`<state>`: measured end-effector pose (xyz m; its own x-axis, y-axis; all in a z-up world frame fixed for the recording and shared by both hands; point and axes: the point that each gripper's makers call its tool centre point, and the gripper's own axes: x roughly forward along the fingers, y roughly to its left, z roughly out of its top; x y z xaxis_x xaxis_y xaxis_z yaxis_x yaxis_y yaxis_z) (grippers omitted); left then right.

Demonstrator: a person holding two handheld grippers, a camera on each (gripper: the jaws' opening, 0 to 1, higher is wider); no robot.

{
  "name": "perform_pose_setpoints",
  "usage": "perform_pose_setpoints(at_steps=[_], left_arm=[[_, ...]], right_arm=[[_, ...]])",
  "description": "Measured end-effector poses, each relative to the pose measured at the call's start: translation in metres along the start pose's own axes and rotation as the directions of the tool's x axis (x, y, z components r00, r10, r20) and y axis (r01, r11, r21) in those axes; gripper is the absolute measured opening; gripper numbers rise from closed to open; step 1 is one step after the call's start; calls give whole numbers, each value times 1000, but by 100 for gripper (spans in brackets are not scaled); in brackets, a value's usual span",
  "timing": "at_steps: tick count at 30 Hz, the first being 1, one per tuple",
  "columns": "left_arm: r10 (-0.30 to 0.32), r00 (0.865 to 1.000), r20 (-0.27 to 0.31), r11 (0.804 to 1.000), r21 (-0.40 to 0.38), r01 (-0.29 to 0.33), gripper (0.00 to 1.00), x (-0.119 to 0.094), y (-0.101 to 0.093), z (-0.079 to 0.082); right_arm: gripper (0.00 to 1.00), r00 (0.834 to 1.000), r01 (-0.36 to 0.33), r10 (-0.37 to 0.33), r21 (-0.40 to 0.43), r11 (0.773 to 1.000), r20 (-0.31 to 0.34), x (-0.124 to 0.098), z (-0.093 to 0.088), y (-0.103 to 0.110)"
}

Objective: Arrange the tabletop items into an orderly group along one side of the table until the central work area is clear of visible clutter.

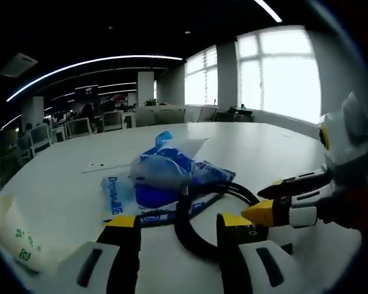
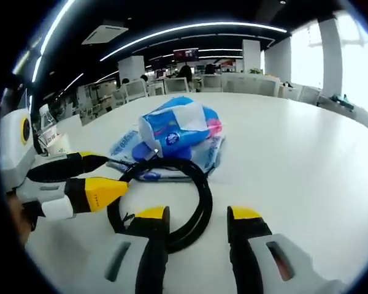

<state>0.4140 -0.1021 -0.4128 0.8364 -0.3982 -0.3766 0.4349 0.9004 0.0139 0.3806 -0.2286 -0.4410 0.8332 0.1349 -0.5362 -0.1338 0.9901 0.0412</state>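
A coiled black cable (image 1: 183, 229) lies on the white table (image 1: 264, 147) just in front of both grippers. Behind it sits a crumpled blue and white plastic pack (image 1: 162, 168) on a flat blue-printed packet (image 1: 113, 195). My left gripper (image 1: 179, 222) is open, its jaws either side of the coil's near edge. The right gripper (image 1: 270, 197) comes in from the right, its tips beside the coil. In the right gripper view the cable (image 2: 203, 196) curves between the open right gripper (image 2: 199, 214), the blue pack (image 2: 178, 125) lies beyond, and the left gripper (image 2: 104, 177) reaches the coil's left edge.
A white packet with green print (image 1: 15, 236) lies at the left near the table edge. A thin white strip (image 1: 104, 165) lies farther back. Office chairs (image 1: 80, 127) and desks stand beyond the table, with bright windows (image 1: 282, 73) on the right.
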Motion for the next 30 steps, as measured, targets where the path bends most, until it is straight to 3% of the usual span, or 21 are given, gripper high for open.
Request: perform_pose_setpoints(at_steps=[11,14,17,21,24,30], left_arm=[[-10,999,-37,1000,-15,9,40,7,-3,-7],[-26,998,-53,1000,-15,25,28,9,-5,-11],[-56,997,-61,996,-79,51,18,11,-12,-14],[-25,997,-71,998,-58,21,16,11,-11,-14],[-15,997,-78,994,-110,6,14,12,-3,-13],[-11,996,-86,994,-107,2,13,12,-4,-13]], right_arm=[[32,1000,3,-3,29,1000,4,2,-4,-2],[25,1000,19,-19,29,999,11,2,-4,-2],[18,999,27,-29,47,999,37,4,-3,2],[15,998,48,-50,55,997,45,4,-3,0],[11,997,41,-48,110,993,61,5,-2,-2],[10,997,32,-41,137,990,67,7,0,0]])
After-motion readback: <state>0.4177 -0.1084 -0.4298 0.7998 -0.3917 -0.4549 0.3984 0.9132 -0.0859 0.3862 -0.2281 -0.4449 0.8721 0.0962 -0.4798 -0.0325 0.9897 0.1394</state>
